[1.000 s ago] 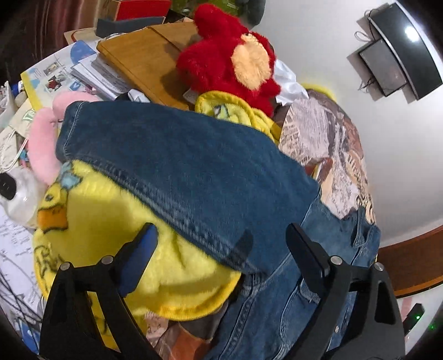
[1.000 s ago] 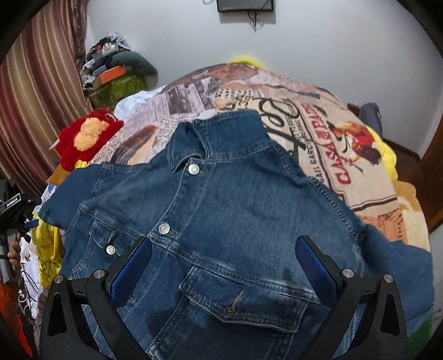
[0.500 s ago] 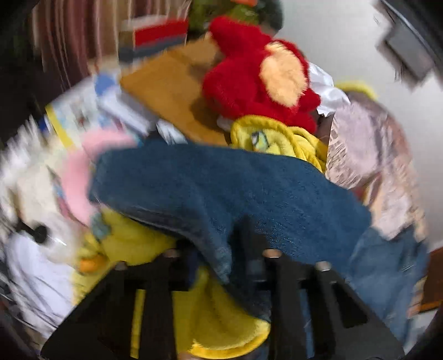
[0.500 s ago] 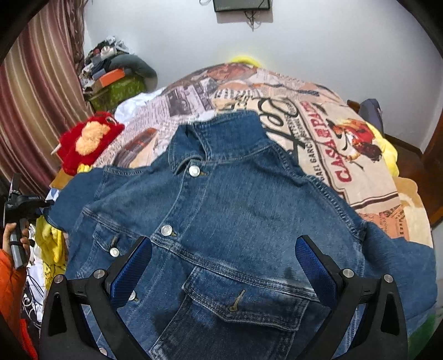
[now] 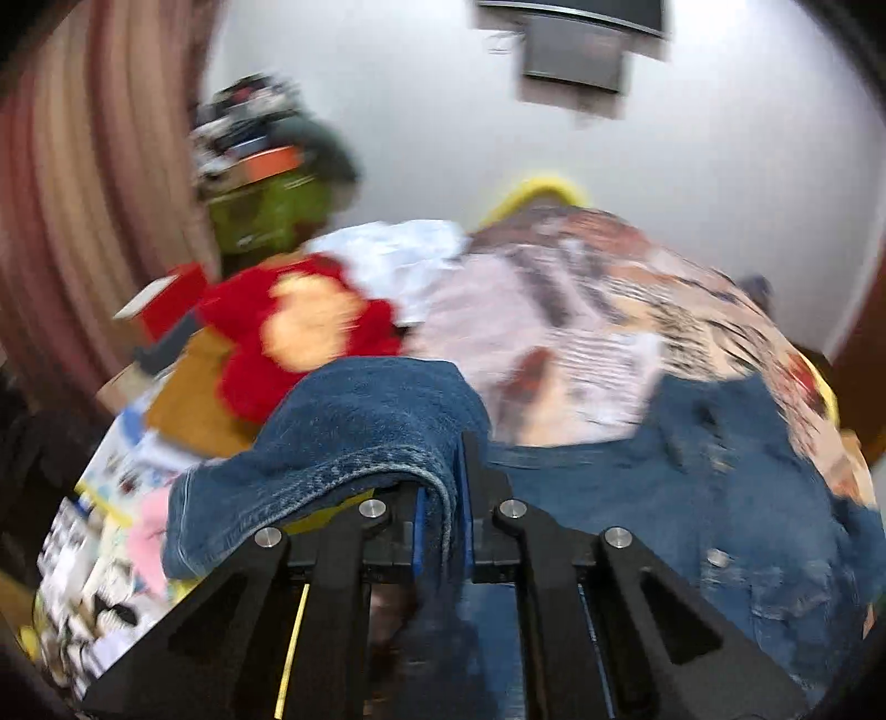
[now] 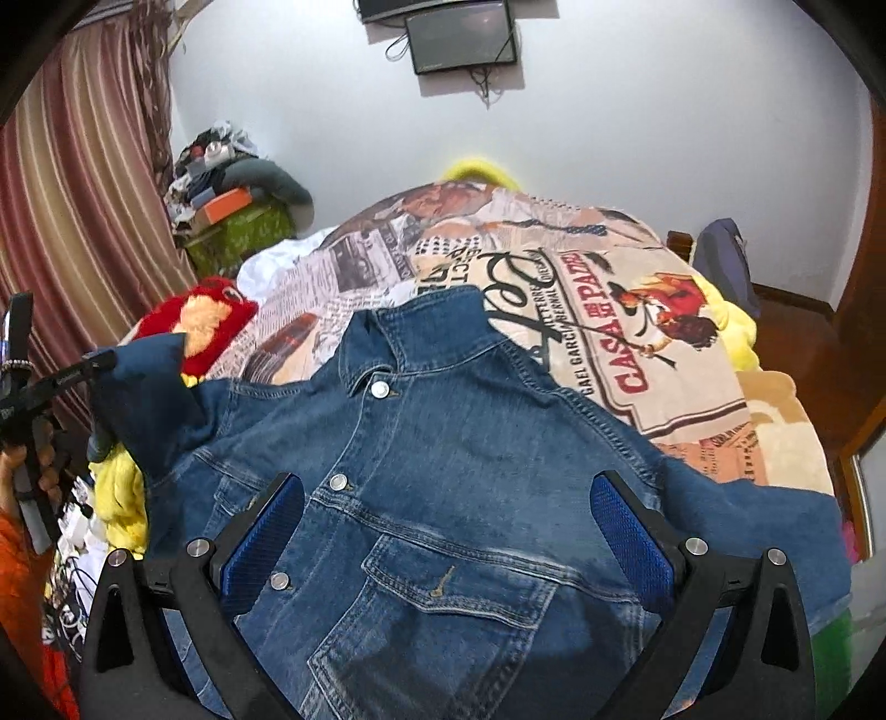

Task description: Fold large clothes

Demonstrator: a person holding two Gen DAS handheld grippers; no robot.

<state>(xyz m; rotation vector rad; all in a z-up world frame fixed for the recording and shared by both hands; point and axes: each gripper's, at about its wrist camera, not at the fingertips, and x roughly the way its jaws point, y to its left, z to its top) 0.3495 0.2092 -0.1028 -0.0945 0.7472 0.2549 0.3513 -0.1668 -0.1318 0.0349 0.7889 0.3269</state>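
Observation:
A blue denim jacket (image 6: 476, 459) lies front up on the printed bedspread (image 6: 609, 310), collar toward the far wall. My left gripper (image 5: 443, 498) is shut on the jacket's left sleeve (image 5: 354, 432) near the cuff and holds it lifted off the bed's left side. In the right wrist view the lifted sleeve (image 6: 144, 399) stands up at the left, with the left gripper (image 6: 83, 371) at its tip. My right gripper (image 6: 448, 526) is open and empty, hovering over the jacket's chest pocket (image 6: 448, 587).
A red plush toy (image 6: 194, 327) and yellow plush items (image 6: 119, 498) lie at the bed's left edge. Books and papers (image 5: 111, 498) clutter the left side. A striped curtain (image 6: 72, 221) hangs left. A screen (image 6: 459, 33) is on the far wall.
My left gripper closed on the sleeve, lifted it off the yellow plush and swung toward the jacket's body. The right gripper stayed open over the jacket.

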